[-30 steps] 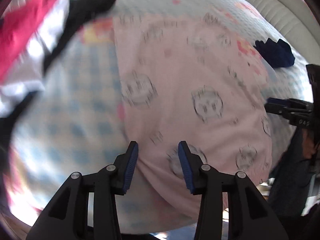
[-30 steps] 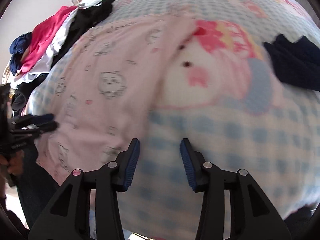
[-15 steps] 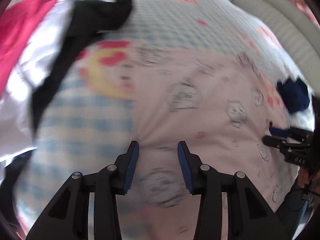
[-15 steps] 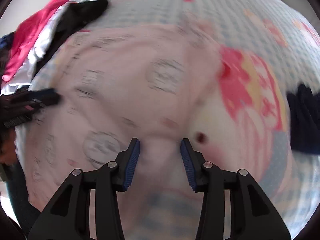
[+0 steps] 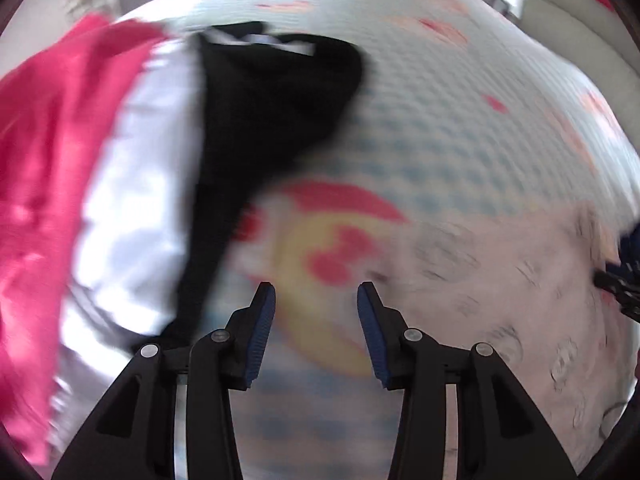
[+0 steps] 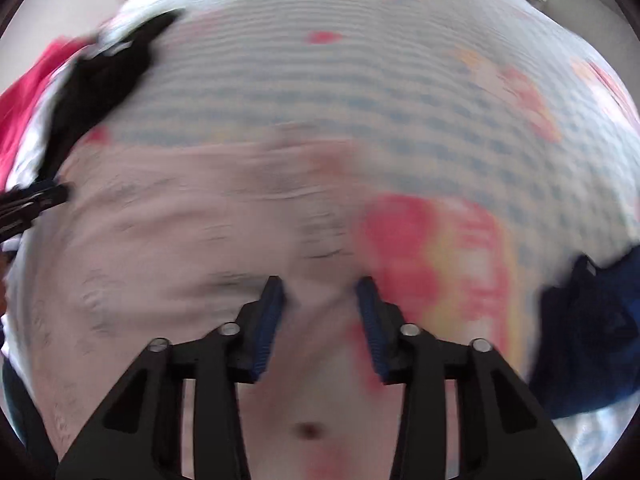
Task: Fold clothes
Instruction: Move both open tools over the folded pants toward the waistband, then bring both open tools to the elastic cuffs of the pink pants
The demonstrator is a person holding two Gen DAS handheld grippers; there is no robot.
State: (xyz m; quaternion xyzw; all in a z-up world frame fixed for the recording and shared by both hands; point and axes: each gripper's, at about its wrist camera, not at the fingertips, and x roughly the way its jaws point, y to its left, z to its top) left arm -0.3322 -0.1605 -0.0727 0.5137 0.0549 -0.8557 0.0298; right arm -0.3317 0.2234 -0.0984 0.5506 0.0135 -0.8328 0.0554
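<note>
pink cloth (image 6: 180, 240) printed with small grey faces lies spread on the bed (image 6: 360, 80), over a blue-and-white checked cover with red and yellow cartoon prints. both views are blurred.

in the right wrist view the right claw (image 6: 320, 300) hangs released, jaws apart, low over the right edge of the pink cloth, where it meets a red and yellow print (image 6: 440, 264). whether the tips touch the fabric cannot be told. a navy garment (image 6: 592, 328) lies on the cover at the right edge. the left claw's tip shows at the far left, at the cloth's left edge.

in the left wrist view the left claw (image 5: 316, 312) is also released, jaws apart and holding nothing, above the print (image 5: 332, 256) on the cover just left of the pink cloth (image 5: 500, 280). to its left sits a heap of clothes: a black garment (image 5: 260, 120), a white one (image 5: 140, 180) beside it, and a red one (image 5: 48, 160) at the far left. the right claw's tip shows at the right edge, at the far side of the cloth.
</note>
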